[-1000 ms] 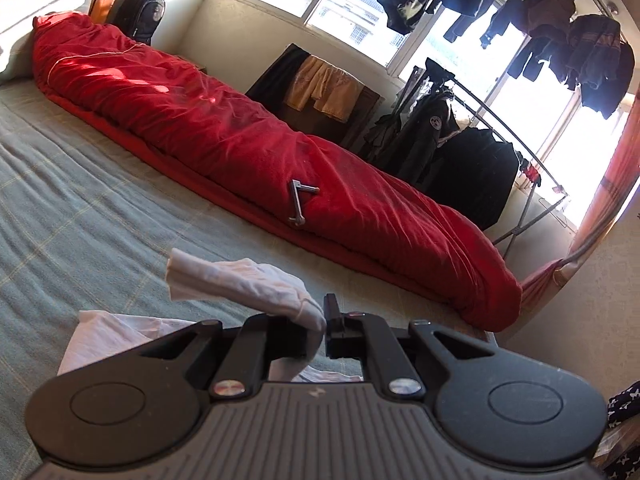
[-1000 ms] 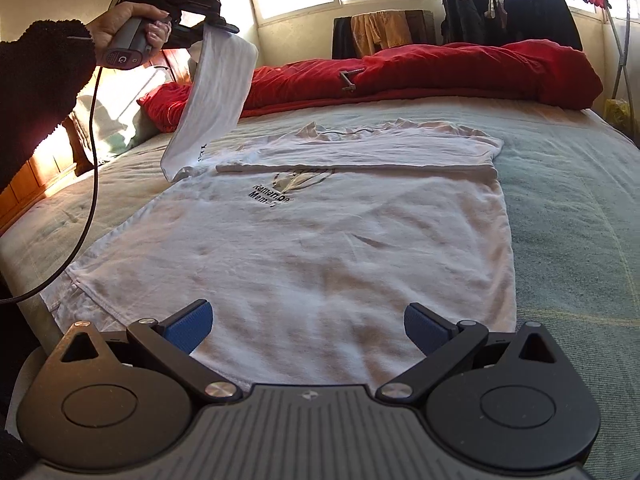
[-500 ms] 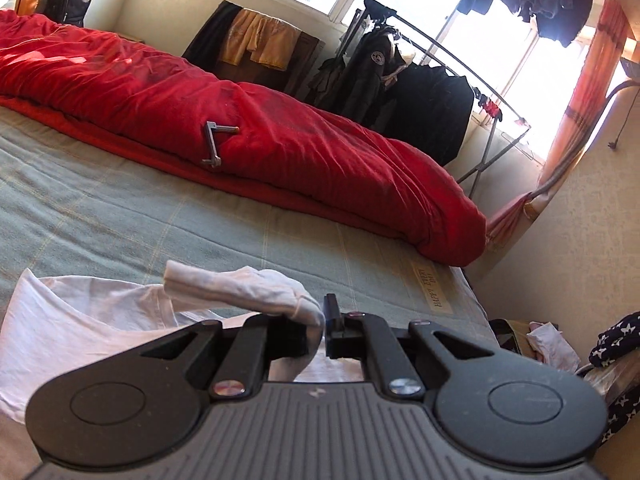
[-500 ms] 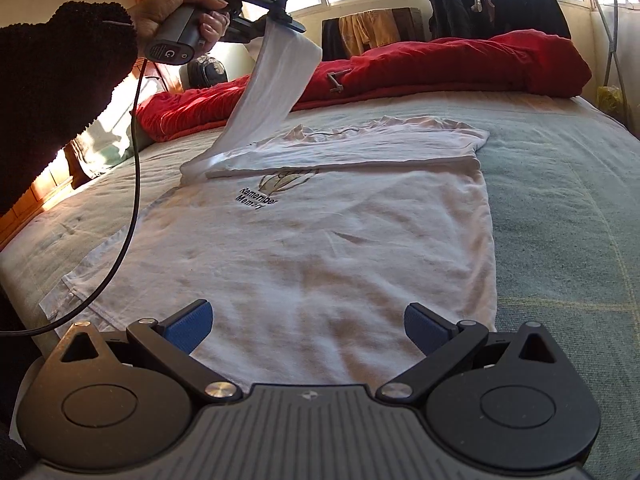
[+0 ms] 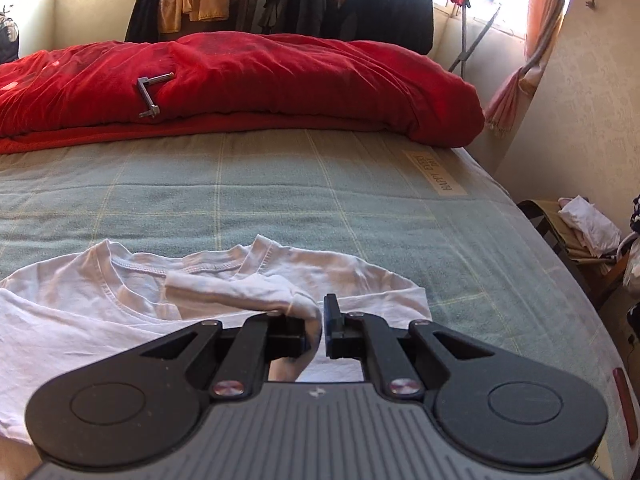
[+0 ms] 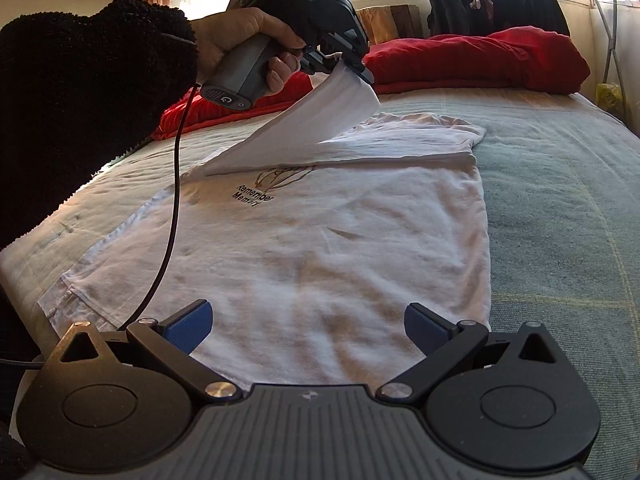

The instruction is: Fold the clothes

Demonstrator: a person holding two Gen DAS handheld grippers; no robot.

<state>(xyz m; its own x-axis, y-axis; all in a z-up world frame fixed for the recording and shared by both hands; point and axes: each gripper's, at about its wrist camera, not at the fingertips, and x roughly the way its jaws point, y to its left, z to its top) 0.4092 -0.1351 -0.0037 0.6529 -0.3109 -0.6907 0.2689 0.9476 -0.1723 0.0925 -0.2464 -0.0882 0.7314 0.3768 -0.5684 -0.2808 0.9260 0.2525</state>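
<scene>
The white T-shirt (image 6: 320,240) lay flat on the green checked bedcover (image 6: 560,200), its hem just in front of the right gripper (image 6: 308,326), whose jaws stood wide apart w/ nothing between them. The left gripper (image 5: 318,330) had its jaws closed on the sleeve (image 6: 316,124), lifted above the collar (image 5: 136,268). Risk: the pinch looked thin, so the sleeve could slip out, or the pull could drag the shirt body and wrinkle it, since nothing pinned it.

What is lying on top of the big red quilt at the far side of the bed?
A small grey metal crank-shaped part lies on the rolled red velvet quilt. Nothing else shows on it; whatever the rolled quilt covers is hidden.
</scene>
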